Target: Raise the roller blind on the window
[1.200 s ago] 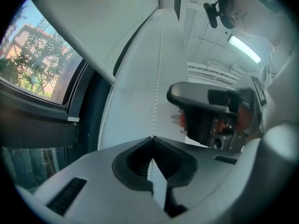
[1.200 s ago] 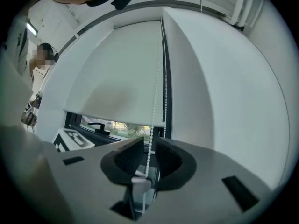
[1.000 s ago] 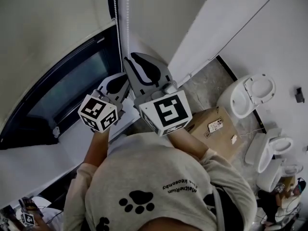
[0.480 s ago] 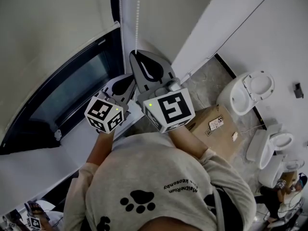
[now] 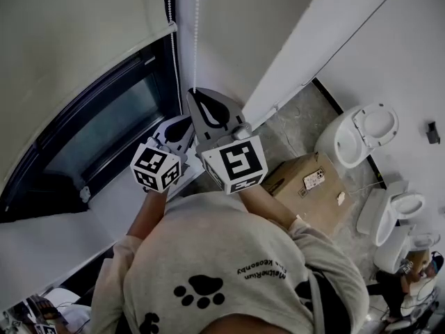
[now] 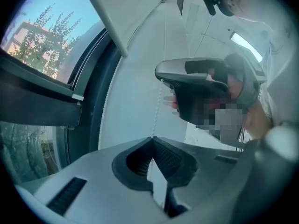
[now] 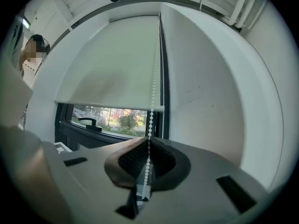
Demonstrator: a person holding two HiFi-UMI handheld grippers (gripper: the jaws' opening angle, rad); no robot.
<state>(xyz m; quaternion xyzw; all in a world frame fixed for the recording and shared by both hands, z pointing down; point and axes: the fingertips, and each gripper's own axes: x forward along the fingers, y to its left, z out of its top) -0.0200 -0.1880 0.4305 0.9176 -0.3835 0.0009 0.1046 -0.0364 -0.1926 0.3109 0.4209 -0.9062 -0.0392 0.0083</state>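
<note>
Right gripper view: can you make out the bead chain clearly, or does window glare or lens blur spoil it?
Right gripper view: bead chain sharp, single beads show against the evenly lit roller blind; no glare; straight edges bow toward the rim. Left gripper view: chain fainter against the pale wall. Head view: dim, chain only a thin line.

Cardboard box (image 5: 309, 186) on grey mottled floor (image 5: 295, 127) below me; white toilets (image 5: 361, 136) right of box, dark-framed window (image 5: 104, 127) well left, white wall (image 5: 229, 40) between
</note>
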